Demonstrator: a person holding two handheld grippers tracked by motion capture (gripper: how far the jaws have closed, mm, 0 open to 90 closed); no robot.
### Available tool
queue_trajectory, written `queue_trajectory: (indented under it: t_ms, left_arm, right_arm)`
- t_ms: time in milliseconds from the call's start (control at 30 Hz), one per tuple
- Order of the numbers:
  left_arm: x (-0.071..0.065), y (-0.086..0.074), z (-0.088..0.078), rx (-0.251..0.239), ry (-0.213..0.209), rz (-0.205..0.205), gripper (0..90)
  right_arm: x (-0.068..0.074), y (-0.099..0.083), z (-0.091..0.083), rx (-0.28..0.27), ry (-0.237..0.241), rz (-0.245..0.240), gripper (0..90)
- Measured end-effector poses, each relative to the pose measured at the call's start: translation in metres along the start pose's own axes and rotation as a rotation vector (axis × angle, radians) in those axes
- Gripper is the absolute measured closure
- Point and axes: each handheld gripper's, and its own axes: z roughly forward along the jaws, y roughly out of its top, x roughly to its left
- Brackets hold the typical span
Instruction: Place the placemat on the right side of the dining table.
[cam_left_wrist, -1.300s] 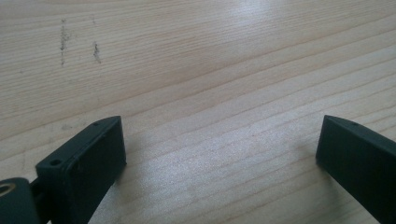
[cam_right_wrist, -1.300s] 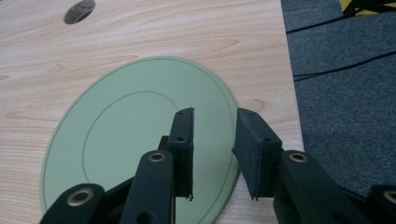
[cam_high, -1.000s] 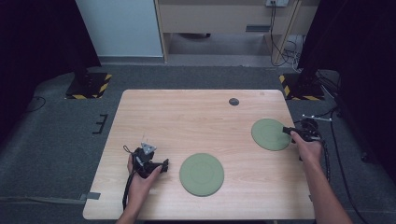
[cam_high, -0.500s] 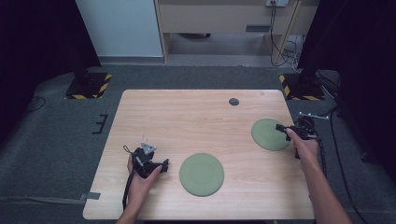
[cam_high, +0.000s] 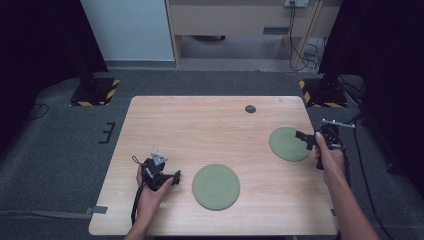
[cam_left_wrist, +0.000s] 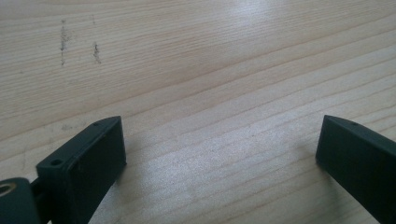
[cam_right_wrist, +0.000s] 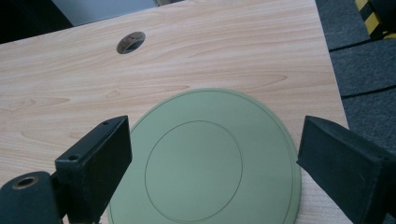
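Right gripper (cam_high: 303, 137): standing wide open at the table's right edge, jaws having just been opening, pads pressing on nothing. In the right gripper view (cam_right_wrist: 212, 172), sitting low over the near rim of the right plate (cam_right_wrist: 205, 163), one jaw at either side of it, not touching it so far as can be told. Pointing leftward across the table in the high view, tips reaching over that plate's (cam_high: 290, 144) right rim.

Left gripper (cam_high: 175, 176): lying at the table's front left, gripped by the left hand (cam_high: 150, 187), pointing right toward the front plate (cam_high: 216, 186) and stopping just short of it. Jaws spread wide in the left gripper view (cam_left_wrist: 219, 154), showing bare wood between them, holding nothing.

Going on by size:

Table (cam_high: 200, 130): light wood, rounded corners, standing on grey floor.

Front plate: round, green, flat, lying near the front edge, about midway across.

Right plate: round, green, a shade smaller in the high view, lying flat near the right edge, well apart from the front plate. Showing a fine ring on its face.

Right hand (cam_high: 327, 157): gripping the right gripper just off the table's right edge.

Hole (cam_high: 250, 109): small, dark, round, sitting near the far edge, right of centre; seen also beyond the right plate (cam_right_wrist: 130, 42).
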Motion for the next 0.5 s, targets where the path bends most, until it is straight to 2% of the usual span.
queue_trajectory:
  t_ms: [133,200,500]
  left_arm:
    - [0.0,0.0,0.0,0.0,-0.001,0.001,1.1]
    - [0.0,0.0,0.0,0.0,-0.001,0.001,1.2]
    - [0.0,0.0,0.0,0.0,-0.003,0.002,1.2]
  right_arm:
    - [0.006,0.0,-0.003,-0.017,0.002,-0.01,9.9]
    - [0.01,0.001,-0.005,-0.028,0.004,-0.031,9.6]
    - [0.018,0.002,-0.01,-0.067,0.006,-0.049,9.0]
